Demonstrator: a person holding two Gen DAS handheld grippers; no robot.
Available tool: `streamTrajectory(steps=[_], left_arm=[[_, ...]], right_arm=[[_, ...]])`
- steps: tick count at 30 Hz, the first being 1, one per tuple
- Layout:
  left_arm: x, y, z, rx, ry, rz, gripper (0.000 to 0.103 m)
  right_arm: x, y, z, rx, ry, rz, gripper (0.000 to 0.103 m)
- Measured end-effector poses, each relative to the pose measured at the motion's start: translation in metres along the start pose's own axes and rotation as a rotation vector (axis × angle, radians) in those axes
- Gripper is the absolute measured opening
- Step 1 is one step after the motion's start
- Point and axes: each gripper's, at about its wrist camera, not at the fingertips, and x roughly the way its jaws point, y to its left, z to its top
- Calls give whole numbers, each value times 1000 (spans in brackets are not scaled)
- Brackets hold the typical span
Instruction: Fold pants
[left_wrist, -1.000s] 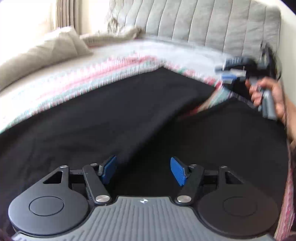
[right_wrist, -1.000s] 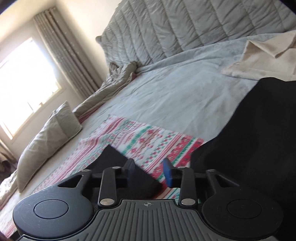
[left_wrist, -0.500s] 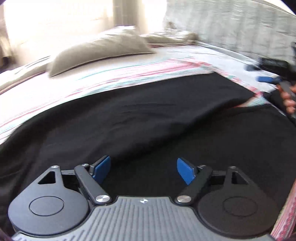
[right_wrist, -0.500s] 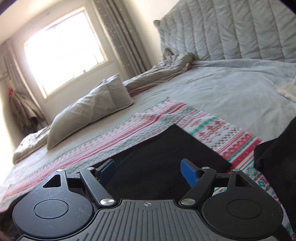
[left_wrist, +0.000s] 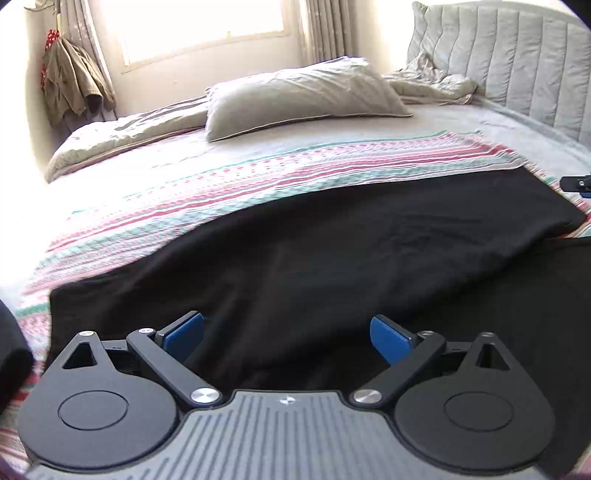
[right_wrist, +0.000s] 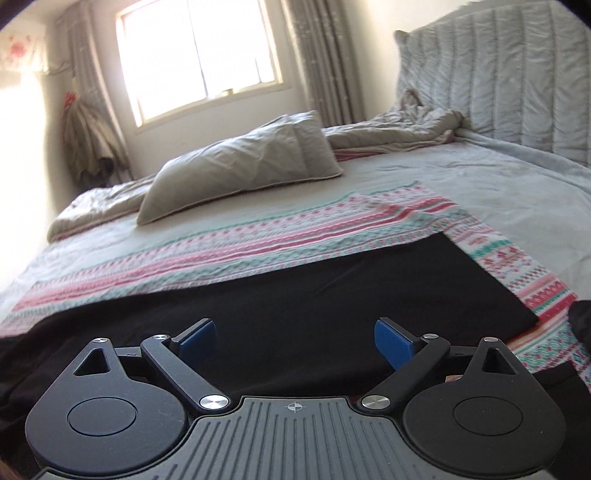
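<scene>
The black pants (left_wrist: 332, 258) lie spread flat on a striped red, green and white blanket (left_wrist: 258, 181) on the bed. One leg runs from near left to far right, its hem (left_wrist: 565, 218) at the right edge. My left gripper (left_wrist: 286, 334) hovers over the near part of the cloth; its jaws are opening wide and nothing is between the blue pads. The right wrist view shows the same leg (right_wrist: 314, 306) with its hem corner (right_wrist: 524, 314). My right gripper (right_wrist: 295, 338) hangs above it, jaws opening, holding nothing. A bit of that gripper (left_wrist: 578, 183) shows at the left view's right edge.
A grey pillow (left_wrist: 303, 96) and a crumpled duvet (left_wrist: 432, 83) lie at the far side. A padded grey headboard (right_wrist: 509, 77) stands to the right, a bright window (right_wrist: 199, 55) with curtains behind. Clothes hang (left_wrist: 70, 77) in the far left corner. Another dark cloth (right_wrist: 581, 325) sits at right.
Both grippers have swung left, away from the headboard toward the window and pillow, and have risen a little. Both sets of jaws have spread wider. The pants stay flat on the blanket.
</scene>
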Motion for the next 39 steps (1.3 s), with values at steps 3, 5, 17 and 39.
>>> streamTrajectory(steps=[3,5,17,39], left_arm=[[7,20,7,-10,8,33,103],[14,27,12,-9,13,47,103],[88,82,30,124,53,119,103],[171,121,62,34,95,-96,56]], right_arm=[[9,27,2,-36,25,47,95],[16,44,6,-59,41,81,95],[87,134,22,-241,140,284,96],[182,200,-2,-640,213,331,96]])
